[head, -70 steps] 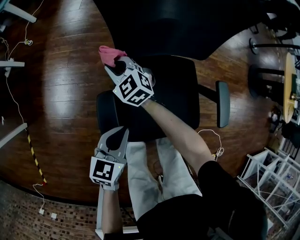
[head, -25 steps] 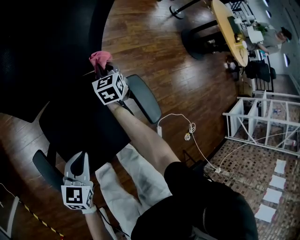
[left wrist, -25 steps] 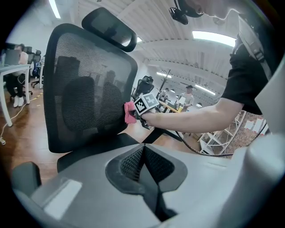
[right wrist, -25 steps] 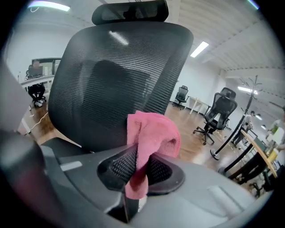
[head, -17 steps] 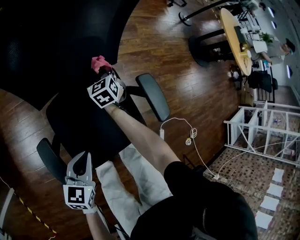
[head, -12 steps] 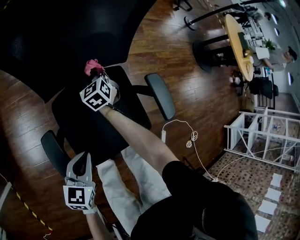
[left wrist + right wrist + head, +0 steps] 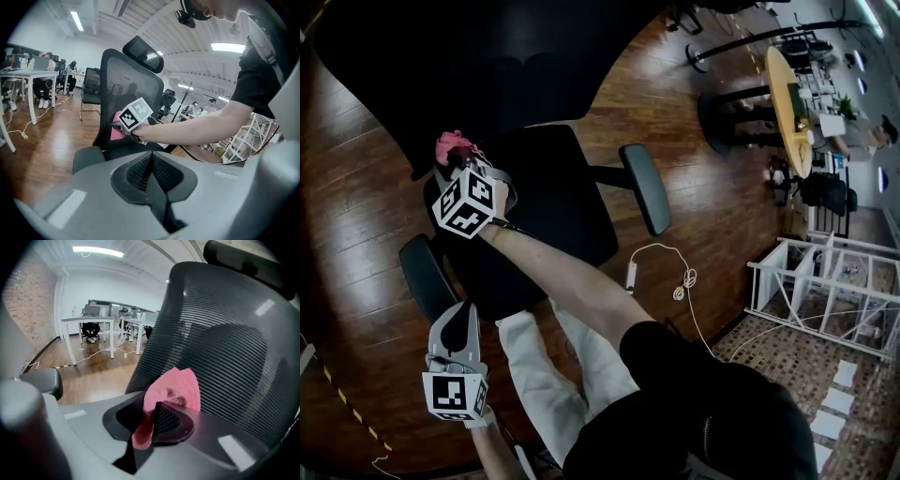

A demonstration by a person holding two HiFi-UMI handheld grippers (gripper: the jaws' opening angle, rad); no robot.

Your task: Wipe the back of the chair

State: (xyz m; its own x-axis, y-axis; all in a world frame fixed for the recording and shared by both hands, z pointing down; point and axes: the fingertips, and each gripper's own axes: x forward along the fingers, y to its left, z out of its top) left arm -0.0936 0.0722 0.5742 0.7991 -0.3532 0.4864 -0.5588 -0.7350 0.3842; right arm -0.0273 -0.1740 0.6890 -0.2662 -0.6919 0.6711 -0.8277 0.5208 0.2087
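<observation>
The black mesh chair back (image 7: pixel 487 56) fills the top of the head view, above the seat (image 7: pixel 544 216). My right gripper (image 7: pixel 455 161) is shut on a pink cloth (image 7: pixel 450 146) and holds it against the lower left part of the back. In the right gripper view the pink cloth (image 7: pixel 174 389) sticks out of the jaws of my right gripper (image 7: pixel 152 420), against the ribbed mesh of the chair back (image 7: pixel 225 333). My left gripper (image 7: pixel 461 319) hangs low near the left armrest, shut with nothing in it. The left gripper view shows the chair back (image 7: pixel 126 79), headrest (image 7: pixel 143 47) and cloth (image 7: pixel 115 131).
Two armrests (image 7: pixel 644 187) (image 7: pixel 420 277) flank the seat. A white cable (image 7: pixel 675 281) lies on the wood floor to the right. A round table (image 7: pixel 787 103) and a white rack (image 7: pixel 825 291) stand further right. Desks (image 7: pixel 28 75) with seated people are at the far left.
My right gripper has carried the pink cloth leftward along the lower chair back. The chair has shifted in the head view. My left gripper has stayed low and shut.
</observation>
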